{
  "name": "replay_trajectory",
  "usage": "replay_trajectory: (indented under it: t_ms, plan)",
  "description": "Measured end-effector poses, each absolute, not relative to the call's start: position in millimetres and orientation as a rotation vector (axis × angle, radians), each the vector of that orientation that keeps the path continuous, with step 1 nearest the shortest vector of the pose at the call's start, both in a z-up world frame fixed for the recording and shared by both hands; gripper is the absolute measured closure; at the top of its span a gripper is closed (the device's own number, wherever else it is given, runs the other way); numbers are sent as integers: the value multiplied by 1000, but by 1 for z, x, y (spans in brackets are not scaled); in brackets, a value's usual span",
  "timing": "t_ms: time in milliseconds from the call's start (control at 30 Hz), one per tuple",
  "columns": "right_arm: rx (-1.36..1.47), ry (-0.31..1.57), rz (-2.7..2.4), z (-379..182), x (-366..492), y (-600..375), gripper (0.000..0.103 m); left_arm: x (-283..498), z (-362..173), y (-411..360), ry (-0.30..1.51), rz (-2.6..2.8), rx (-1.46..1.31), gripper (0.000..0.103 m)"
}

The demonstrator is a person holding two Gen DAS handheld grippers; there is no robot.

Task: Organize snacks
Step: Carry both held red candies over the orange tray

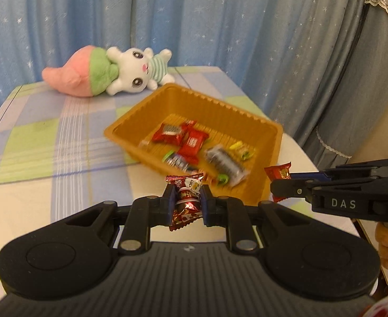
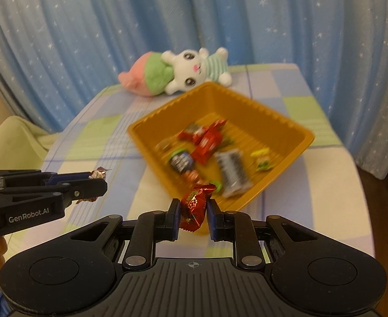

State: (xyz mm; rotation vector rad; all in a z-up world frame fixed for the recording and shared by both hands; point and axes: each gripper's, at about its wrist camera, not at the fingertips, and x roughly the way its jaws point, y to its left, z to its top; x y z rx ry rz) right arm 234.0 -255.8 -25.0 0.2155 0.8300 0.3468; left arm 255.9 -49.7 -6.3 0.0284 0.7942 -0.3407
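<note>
An orange plastic tray [image 1: 130,129] sits on a bench covered by a pastel checked cloth [image 1: 48,132]; everything here is placed relative to that tray. Inside it lies a loose heap of wrapped snacks, blurred in both views: two red packets [image 1: 191,142] toward the middle; a clear sleeve of dark sandwich biscuits [image 1: 224,165] just beside them; small yellow-green sweets [image 1: 242,150] nearer the right wall; a dark blue packet [image 2: 182,161] close to the near wall.

The left tongs [image 1: 187,203] hover just short of the tray's near rim, closed narrowly around a red-and-white foil sweet [image 1: 186,198] that stands upright between the pads; its crimped ends stick out above and below. The right tongs [image 2: 194,211] hang at the tray's near right corner, likewise clamped on a sweet, this one in a shiny red wrapper [image 2: 195,206] with gold print; the left wrist view shows them reaching in from the side with the wrapper's tip [image 1: 278,173] poking past the fingers.

Beyond the tray's far rim a white plush rabbit [image 1: 138,70] in a striped top lies on its back, touching a pink-and-green plush radish [image 1: 74,75]; behind both hangs a blue curtain [image 1: 194,21] scattered with white stars.
</note>
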Motion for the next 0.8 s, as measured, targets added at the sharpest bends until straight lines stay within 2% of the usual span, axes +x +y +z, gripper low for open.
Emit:
replay_trajectory:
  t_ms: [367,800]
  plan:
    - [198,801,327,-21,282,-286,81,303,1,-90,765,-321,35,85]
    - [220,829,321,-39,320,-307,81,349,-29,-124,831,-289,36,85]
